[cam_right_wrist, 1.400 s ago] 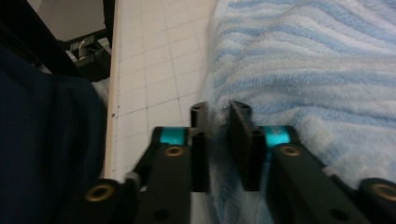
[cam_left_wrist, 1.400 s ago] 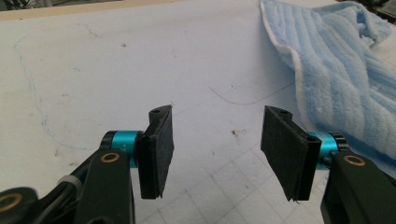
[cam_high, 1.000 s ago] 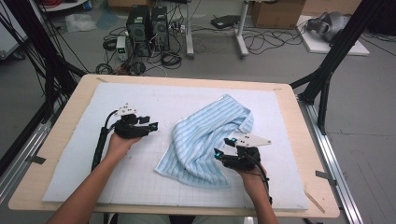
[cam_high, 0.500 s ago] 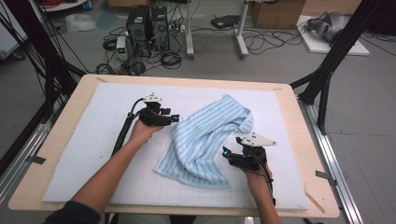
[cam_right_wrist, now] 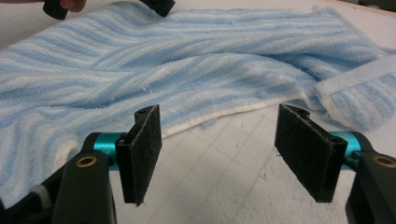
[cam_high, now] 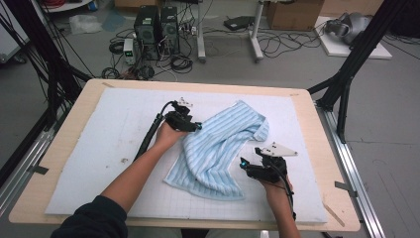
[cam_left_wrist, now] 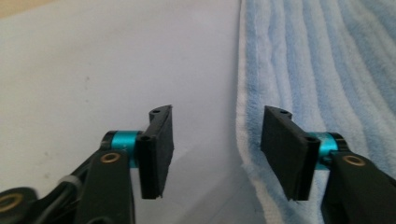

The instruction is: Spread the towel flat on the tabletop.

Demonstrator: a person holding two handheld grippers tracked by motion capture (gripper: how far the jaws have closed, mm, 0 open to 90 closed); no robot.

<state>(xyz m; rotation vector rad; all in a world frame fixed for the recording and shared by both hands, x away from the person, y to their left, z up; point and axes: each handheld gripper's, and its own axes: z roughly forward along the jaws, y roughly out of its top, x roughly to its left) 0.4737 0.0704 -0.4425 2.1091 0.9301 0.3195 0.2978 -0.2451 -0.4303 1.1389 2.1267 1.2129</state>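
While both grippers sit low over the white mat [cam_high: 114, 144], the blue striped towel [cam_high: 218, 148] lies crumpled near the mat's middle, one corner folded over toward the far right.

Left gripper [cam_high: 194, 127] – at the towel's left edge, about halfway along it, pointing across at the cloth. In the left gripper view its jaws stand apart w/ the towel's pale hem [cam_left_wrist: 245, 116] running up between them: one pad hangs over bare mat, the other over the striped cloth. The jaws have just been closing, yet the pads don't press on anything; the hem sits in the gap, not pinched.

Right gripper [cam_high: 243, 164] – at the towel's right edge, nearer the person than the folded corner. In the right gripper view its jaws are wide apart above the gridded mat, w/ the towel's white-edged border [cam_right_wrist: 243, 109] just beyond the pad tips, not between them. These jaws have just been opening; nothing is in them.

The right gripper view also catches the other gripper at the towel's far side, top left of the cloth.

Beyond the mat sits the wooden tabletop [cam_high: 69, 114], w/ computer boxes [cam_high: 156, 22] and cables on the floor past its far edge.
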